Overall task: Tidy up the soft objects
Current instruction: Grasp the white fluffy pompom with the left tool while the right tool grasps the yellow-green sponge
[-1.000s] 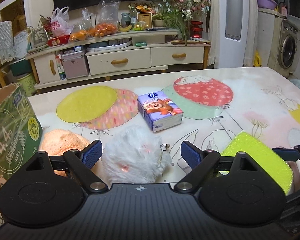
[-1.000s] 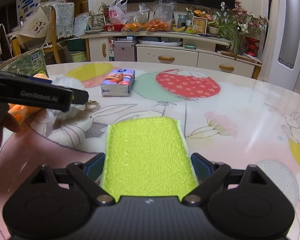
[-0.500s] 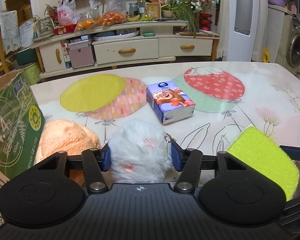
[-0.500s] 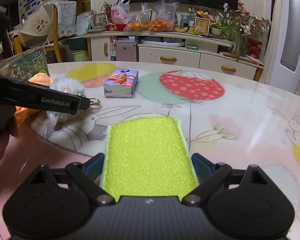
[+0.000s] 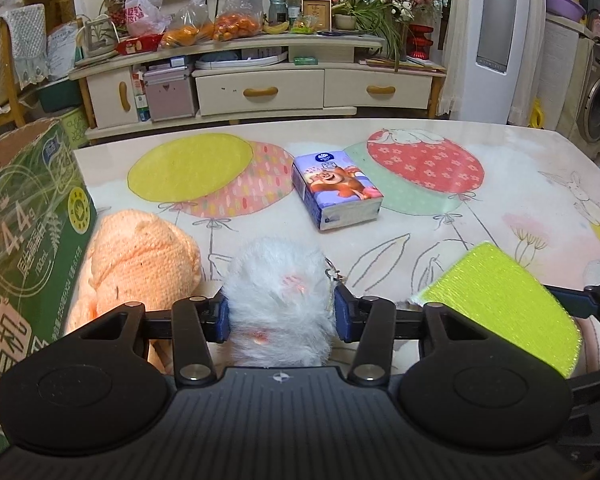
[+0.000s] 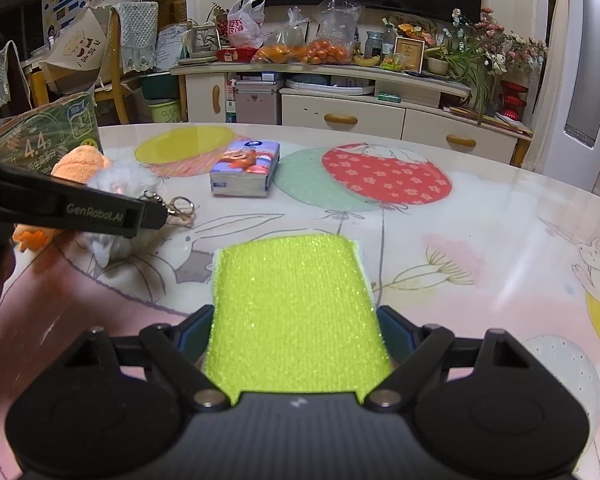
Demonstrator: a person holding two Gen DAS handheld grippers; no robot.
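Starting at the left, a green carton [image 5: 24, 216] is being shown standing at the table [image 5: 500, 184] edge, with an orange knitted item [image 5: 140, 256] lying just beside it. Next to that, a white fluffy pompom [image 5: 278, 300] is being clenched by the left gripper [image 5: 280, 314], whose blue pads [image 5: 222, 316] are being pressed into the fur on both sides; the tool is being held low and roughly level, pointing across the table. Beyond the pompom, a tissue pack [image 5: 336, 194] is lying flat on the balloon-patterned cloth, apart from everything else. Further right, a yellow-green sponge [image 5: 504, 304] is being gripped by the right gripper [image 6: 296, 336], its fingers being closed against the two long sides, and it is being held level, projecting forward; whether it is being rested on the table cannot be told. Only the right wrist view is showing the metal key ring [image 6: 180, 208] attached to the pompom [image 6: 120, 180], lying on the cloth just past the left gripper's finger [image 6: 72, 208], and only there is the knitted item [image 6: 82, 164] being seen behind the pompom. Only the left wrist view is showing both pads meeting the fur.
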